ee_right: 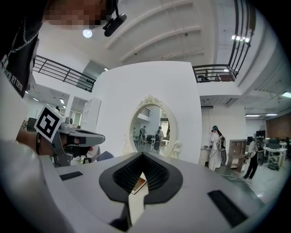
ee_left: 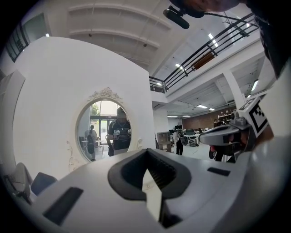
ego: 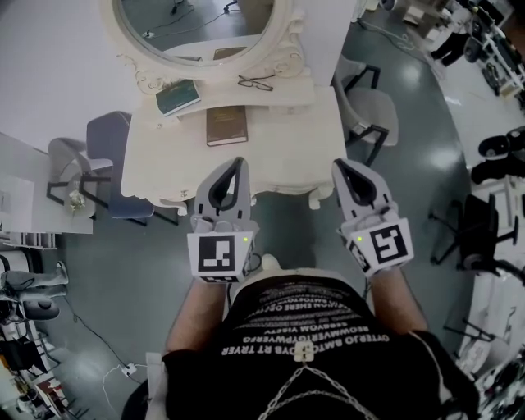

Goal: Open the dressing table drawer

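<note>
The drawer lies in the surface's (ego: 279,156) front, hidden under its near edge, long axis left to right. The left claw (ego: 236,168) and right claw (ego: 340,171), both clenched and empty, point level toward that edge, about equally near.

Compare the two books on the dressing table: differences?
The green book has a teal-green cover; the brown book is dark brown. The green book lies skewed, close to the mirror; the brown book lies square-on, nearer the front edge. Both lie flat and closed on the dressing table.
</note>
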The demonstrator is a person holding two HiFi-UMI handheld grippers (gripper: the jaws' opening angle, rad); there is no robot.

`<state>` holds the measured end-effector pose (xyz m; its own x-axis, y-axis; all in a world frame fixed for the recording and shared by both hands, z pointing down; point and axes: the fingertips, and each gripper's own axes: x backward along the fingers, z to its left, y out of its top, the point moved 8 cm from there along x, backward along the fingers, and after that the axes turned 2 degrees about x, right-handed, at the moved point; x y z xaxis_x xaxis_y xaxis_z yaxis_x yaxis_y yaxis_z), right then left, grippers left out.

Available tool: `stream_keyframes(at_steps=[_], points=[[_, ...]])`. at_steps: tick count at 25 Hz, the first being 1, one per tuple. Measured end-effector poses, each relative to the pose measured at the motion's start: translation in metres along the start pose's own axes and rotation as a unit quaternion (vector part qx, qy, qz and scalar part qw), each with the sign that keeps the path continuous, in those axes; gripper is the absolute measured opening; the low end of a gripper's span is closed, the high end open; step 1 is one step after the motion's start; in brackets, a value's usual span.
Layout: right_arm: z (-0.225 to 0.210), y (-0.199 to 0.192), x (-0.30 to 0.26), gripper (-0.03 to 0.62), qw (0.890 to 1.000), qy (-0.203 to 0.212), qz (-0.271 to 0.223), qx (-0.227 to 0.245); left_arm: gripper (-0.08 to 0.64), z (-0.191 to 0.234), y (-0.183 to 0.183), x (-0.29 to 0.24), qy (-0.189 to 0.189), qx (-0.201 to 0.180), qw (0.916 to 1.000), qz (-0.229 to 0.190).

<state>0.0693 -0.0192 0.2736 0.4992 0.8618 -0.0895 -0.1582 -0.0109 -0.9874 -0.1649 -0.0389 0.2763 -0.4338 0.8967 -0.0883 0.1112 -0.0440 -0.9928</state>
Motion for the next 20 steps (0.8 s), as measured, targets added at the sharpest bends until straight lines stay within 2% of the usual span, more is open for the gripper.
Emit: stream_keyframes(at_steps=[11, 14, 20], points=[[0.028, -0.003, -0.018, 0.002, 1.0, -0.012, 0.02, 0.018, 0.002, 0.033, -0.022, 0.008, -0.006, 0.036, 0.9993, -0.004], [0.024, -0.002, -0.017, 0.002, 0.999, -0.012, 0.021, 0.039, 0.002, 0.035, -0.021, 0.008, -0.008, 0.03, 0.9995, -0.002], [0.019, -0.007, -0.027, 0.002, 0.999, -0.006, 0.026, 0.024, 0.002, 0.037, -0.024, -0.001, -0.007, 0.028, 0.9996, 0.006]])
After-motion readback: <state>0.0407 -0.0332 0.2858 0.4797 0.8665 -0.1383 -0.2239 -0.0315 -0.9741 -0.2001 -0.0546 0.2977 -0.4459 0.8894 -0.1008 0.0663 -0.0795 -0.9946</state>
